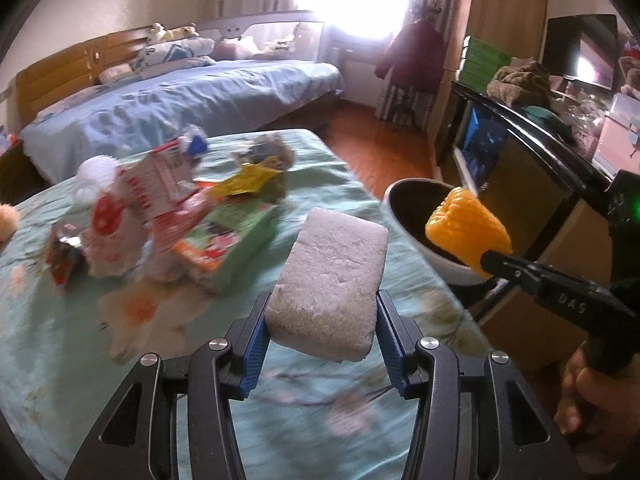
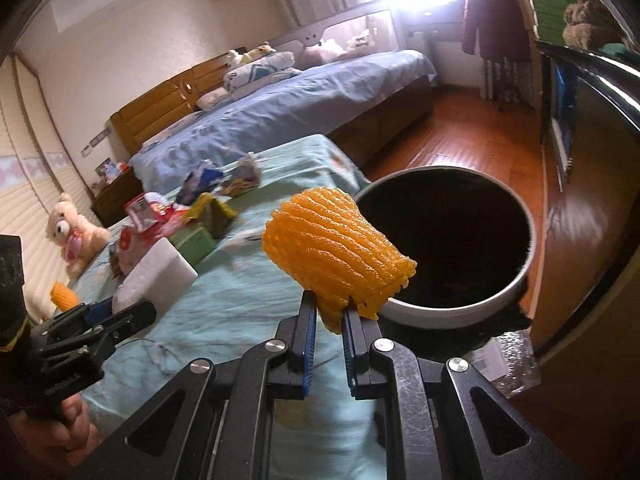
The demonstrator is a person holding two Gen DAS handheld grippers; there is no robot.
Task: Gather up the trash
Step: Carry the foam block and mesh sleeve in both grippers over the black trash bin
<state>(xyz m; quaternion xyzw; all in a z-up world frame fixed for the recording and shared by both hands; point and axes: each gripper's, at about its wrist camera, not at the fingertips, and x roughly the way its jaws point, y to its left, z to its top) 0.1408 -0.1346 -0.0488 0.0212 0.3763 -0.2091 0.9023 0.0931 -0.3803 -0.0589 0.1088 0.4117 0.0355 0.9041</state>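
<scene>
My left gripper (image 1: 322, 330) is shut on a white foam block (image 1: 332, 280) and holds it above the teal-covered table (image 1: 60, 340). The block also shows in the right wrist view (image 2: 160, 272). My right gripper (image 2: 329, 316) is shut on an orange foam net sleeve (image 2: 336, 258) and holds it just left of the rim of a white bin with a black liner (image 2: 448, 248). In the left wrist view the sleeve (image 1: 468, 228) hangs over the bin (image 1: 416, 220). A pile of wrappers and cartons (image 1: 176, 208) lies on the table to the left.
A plush bear (image 2: 76, 232) and another orange sleeve (image 2: 63, 296) lie at the table's left. A bed (image 1: 180, 96) stands behind the table. A dark cabinet (image 1: 520, 168) stands right of the bin, over the wooden floor (image 2: 460, 140).
</scene>
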